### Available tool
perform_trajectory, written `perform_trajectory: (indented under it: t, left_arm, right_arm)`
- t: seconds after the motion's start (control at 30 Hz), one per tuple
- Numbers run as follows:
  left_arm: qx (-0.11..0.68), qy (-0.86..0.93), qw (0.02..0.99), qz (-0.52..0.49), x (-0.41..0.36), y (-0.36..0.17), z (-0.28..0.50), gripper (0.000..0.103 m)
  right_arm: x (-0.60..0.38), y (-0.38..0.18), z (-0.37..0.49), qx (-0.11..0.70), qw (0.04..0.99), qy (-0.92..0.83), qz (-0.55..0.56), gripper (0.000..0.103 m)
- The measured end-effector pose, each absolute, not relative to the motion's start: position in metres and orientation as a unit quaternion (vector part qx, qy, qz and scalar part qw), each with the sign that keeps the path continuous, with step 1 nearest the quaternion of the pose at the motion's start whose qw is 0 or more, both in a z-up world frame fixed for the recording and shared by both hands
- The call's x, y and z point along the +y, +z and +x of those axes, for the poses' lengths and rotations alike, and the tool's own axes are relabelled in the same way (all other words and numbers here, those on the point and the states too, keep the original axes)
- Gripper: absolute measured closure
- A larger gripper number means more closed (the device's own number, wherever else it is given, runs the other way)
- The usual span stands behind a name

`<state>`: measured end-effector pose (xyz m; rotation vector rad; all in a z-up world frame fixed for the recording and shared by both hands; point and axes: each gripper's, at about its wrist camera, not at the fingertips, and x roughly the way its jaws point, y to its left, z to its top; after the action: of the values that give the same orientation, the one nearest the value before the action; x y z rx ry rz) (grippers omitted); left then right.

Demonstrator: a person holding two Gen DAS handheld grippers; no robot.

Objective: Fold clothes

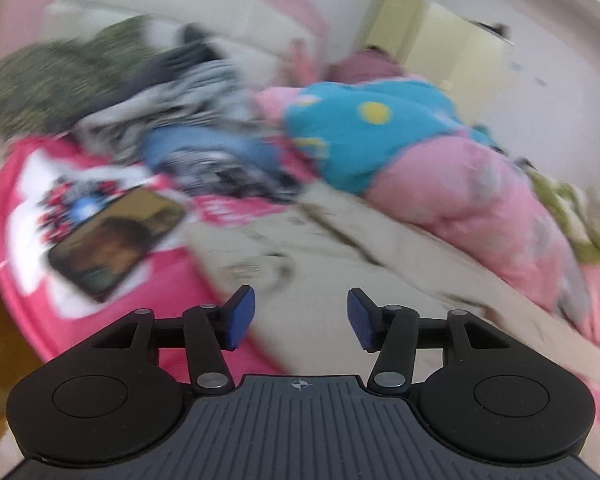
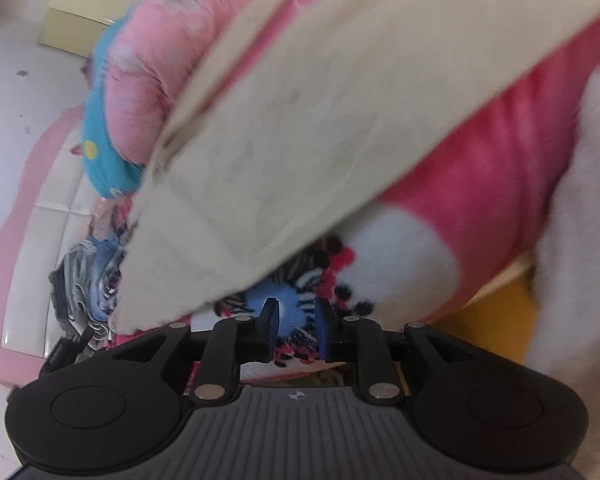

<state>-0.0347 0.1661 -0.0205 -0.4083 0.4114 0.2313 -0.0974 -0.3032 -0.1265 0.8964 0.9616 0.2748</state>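
Note:
A cream-coloured garment lies spread flat on the pink patterned bedcover. In the left wrist view my left gripper hovers over its near part, jaws apart, nothing between the blue pads. The right wrist view shows the same cream garment stretching away as a long folded panel. My right gripper sits just off its near edge, above the bedcover's blue and black print. Its jaws stand a little apart and hold nothing. Both views are blurred.
A phone or tablet lies on the bedcover at left. Behind it is a heap of striped, blue and dark clothes. A pink and turquoise quilt is bunched at right. A white furry thing fills the right edge.

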Motion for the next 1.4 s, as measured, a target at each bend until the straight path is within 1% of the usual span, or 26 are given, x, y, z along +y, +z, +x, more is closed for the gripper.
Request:
perform_trajectory:
  t: [0.07, 0.13, 0.2, 0.23, 0.3, 0.4, 0.53, 0.67, 0.77, 0.93, 0.97, 1.0, 1.03, 1.1, 1.27, 1.33, 1.4]
  left_arm:
    - [0.215, 0.075, 0.959, -0.172, 0.142, -0.023, -0.024, 0.042]
    - [0.235, 0.045, 0.96, -0.144, 0.12, -0.03, -0.015, 0.041]
    - [0.254, 0.027, 0.959, -0.125, 0.102, -0.039, -0.008, 0.041]
    - [0.262, 0.019, 0.958, -0.118, 0.094, -0.044, -0.005, 0.041]
    - [0.278, 0.011, 0.955, -0.104, 0.083, -0.052, -0.001, 0.041]
    - [0.295, 0.012, 0.951, -0.09, 0.075, -0.059, 0.003, 0.041]
    - [0.306, 0.021, 0.948, -0.084, 0.07, -0.061, 0.004, 0.041]
    - [0.311, 0.031, 0.947, -0.076, 0.068, -0.06, 0.004, 0.041]
    - [0.314, 0.037, 0.946, -0.073, 0.068, -0.06, 0.006, 0.041]
    - [0.319, 0.038, 0.945, -0.066, 0.065, -0.062, 0.009, 0.041]
    - [0.32, 0.037, 0.944, -0.065, 0.065, -0.063, 0.01, 0.041]
    - [0.322, 0.038, 0.944, -0.065, 0.065, -0.063, 0.01, 0.041]
    - [0.322, 0.039, 0.944, -0.065, 0.065, -0.063, 0.01, 0.041]
    - [0.322, 0.04, 0.944, -0.065, 0.066, -0.063, 0.011, 0.041]
    - [0.322, 0.044, 0.944, -0.065, 0.068, -0.064, 0.012, 0.041]
    - [0.322, 0.043, 0.944, -0.063, 0.068, -0.065, 0.012, 0.041]
    - [0.323, 0.042, 0.943, -0.06, 0.069, -0.065, 0.013, 0.041]
  right_arm:
    - [-0.33, -0.106, -0.112, 0.395, 0.808, 0.12, 0.42, 0.082]
    - [-0.37, -0.088, -0.126, 0.34, 0.835, 0.077, 0.425, 0.079]
    - [-0.414, -0.078, -0.14, 0.294, 0.85, 0.013, 0.436, 0.069]
    - [-0.439, -0.079, -0.149, 0.273, 0.85, -0.027, 0.45, 0.068]
    - [-0.486, -0.088, -0.163, 0.236, 0.843, -0.097, 0.474, 0.067]
    - [-0.542, -0.117, -0.172, 0.215, 0.812, -0.158, 0.518, 0.066]
    - [-0.577, -0.152, -0.167, 0.198, 0.783, -0.161, 0.567, 0.067]
    - [-0.581, -0.164, -0.159, 0.171, 0.784, -0.148, 0.578, 0.076]
    - [-0.579, -0.163, -0.155, 0.159, 0.793, -0.139, 0.571, 0.076]
    - [-0.584, -0.168, -0.144, 0.176, 0.797, -0.141, 0.56, 0.077]
    - [-0.584, -0.169, -0.142, 0.173, 0.799, -0.143, 0.558, 0.078]
    - [-0.584, -0.169, -0.14, 0.17, 0.8, -0.144, 0.557, 0.088]
    - [-0.584, -0.168, -0.139, 0.166, 0.803, -0.146, 0.554, 0.093]
    - [-0.575, -0.153, -0.145, 0.15, 0.823, -0.151, 0.527, 0.099]
    - [-0.535, -0.092, -0.169, 0.091, 0.904, -0.168, 0.383, 0.1]
    - [-0.528, -0.09, -0.17, 0.103, 0.911, -0.183, 0.355, 0.1]
    - [-0.538, -0.113, -0.167, 0.135, 0.888, -0.203, 0.39, 0.1]
